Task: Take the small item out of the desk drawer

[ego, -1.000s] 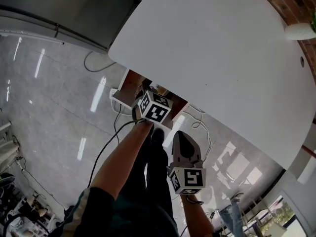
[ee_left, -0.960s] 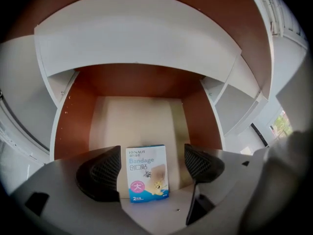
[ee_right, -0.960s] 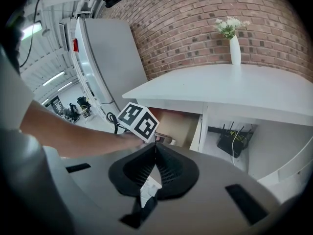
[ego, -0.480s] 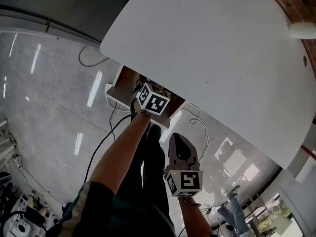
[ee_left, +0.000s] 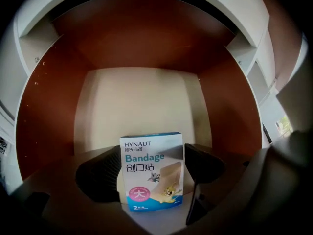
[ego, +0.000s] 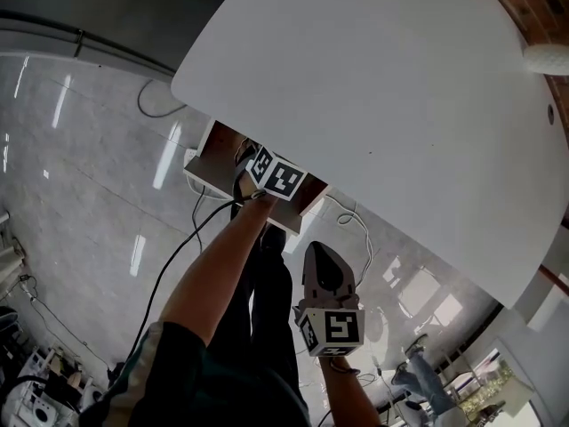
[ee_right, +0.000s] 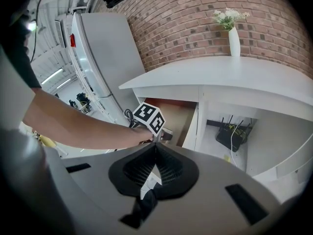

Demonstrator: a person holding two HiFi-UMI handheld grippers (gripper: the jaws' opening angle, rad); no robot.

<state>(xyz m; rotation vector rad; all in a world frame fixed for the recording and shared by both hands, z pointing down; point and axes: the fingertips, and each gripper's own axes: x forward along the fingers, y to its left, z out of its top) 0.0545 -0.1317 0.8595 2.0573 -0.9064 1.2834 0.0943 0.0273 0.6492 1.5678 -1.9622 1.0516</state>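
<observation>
While the left gripper extends into the drawer, fingers pinch bandage box.

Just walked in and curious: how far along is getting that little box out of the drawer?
Done: the drawer stands open. In hand: the left gripper is closed on the bandage box, inside the drawer. Left: lifting it out. The right gripper hangs shut and empty.

Bright streaks of glare cross the glossy floor, and the white table is evenly lit. The drawer interior is dim and soft, though the bandage box reads sharp. Both gripper views bulge, with black corners.
</observation>
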